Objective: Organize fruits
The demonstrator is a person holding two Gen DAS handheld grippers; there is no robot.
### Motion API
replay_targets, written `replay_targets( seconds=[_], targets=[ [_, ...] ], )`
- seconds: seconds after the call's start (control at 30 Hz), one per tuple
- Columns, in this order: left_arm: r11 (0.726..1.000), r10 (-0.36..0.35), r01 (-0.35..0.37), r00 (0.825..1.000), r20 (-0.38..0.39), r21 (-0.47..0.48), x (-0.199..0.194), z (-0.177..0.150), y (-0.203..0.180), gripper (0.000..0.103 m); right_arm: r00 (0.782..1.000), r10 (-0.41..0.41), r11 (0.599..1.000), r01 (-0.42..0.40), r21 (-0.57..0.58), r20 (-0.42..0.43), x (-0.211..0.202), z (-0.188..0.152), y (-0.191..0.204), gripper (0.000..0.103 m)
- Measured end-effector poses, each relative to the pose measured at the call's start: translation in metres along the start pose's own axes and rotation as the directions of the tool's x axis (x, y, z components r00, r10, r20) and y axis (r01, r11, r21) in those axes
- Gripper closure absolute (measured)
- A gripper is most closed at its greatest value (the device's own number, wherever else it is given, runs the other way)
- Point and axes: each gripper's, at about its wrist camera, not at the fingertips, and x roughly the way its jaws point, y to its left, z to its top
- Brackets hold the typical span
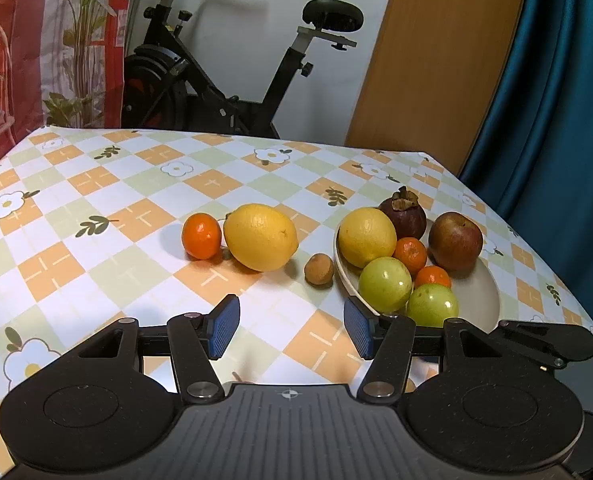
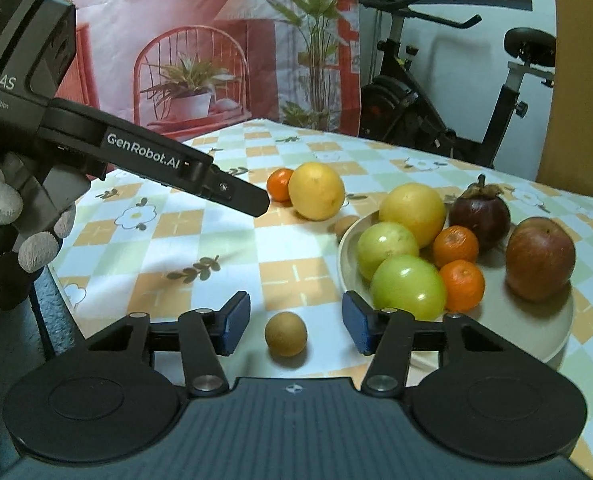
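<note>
My right gripper (image 2: 296,323) is open, low over the table. A small round brown fruit (image 2: 286,334) lies on the cloth between its blue pads, with a gap on both sides. The cream plate (image 2: 552,344) to the right holds a lemon (image 2: 412,209), two green fruits (image 2: 408,288), two tangerines (image 2: 462,285), a mangosteen (image 2: 479,212) and an apple (image 2: 540,258). My left gripper (image 1: 291,326) is open and empty, short of a loose lemon (image 1: 261,237), a tangerine (image 1: 201,236) and another brown fruit (image 1: 319,269) beside the plate (image 1: 492,296).
A gloved hand (image 2: 28,220) holds the left gripper at the left of the right wrist view, and its finger (image 2: 240,194) reaches over the checked tablecloth (image 1: 96,184). An exercise bike (image 1: 224,80) stands behind the table, with a blue curtain (image 1: 556,100) at the right.
</note>
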Motion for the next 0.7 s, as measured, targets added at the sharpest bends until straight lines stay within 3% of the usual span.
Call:
replay_targets(
  seconds=[0.4, 0.6, 0.7],
  targets=[
    [1.0, -0.004, 0.004, 1.0, -0.018, 0.016, 0.004, -0.001, -0.002, 0.043, 0.998, 0.042, 0.999, -0.04, 0.037, -0.055, 0.01, -0.005, -0.004, 0.075],
    [1.0, -0.006, 0.007, 1.0, -0.028, 0.015, 0.008, -0.002, -0.001, 0.044, 0.998, 0.044, 0.998, -0.042, 0.042, -0.05, 0.01, -0.006, -0.005, 0.076],
    [0.999, -0.011, 0.012, 1.0, -0.019, 0.04, 0.011, 0.002, -0.003, 0.059, 0.999, 0.038, 0.998, -0.038, 0.041, -0.015, 0.004, -0.003, -0.006, 0.076]
  ],
)
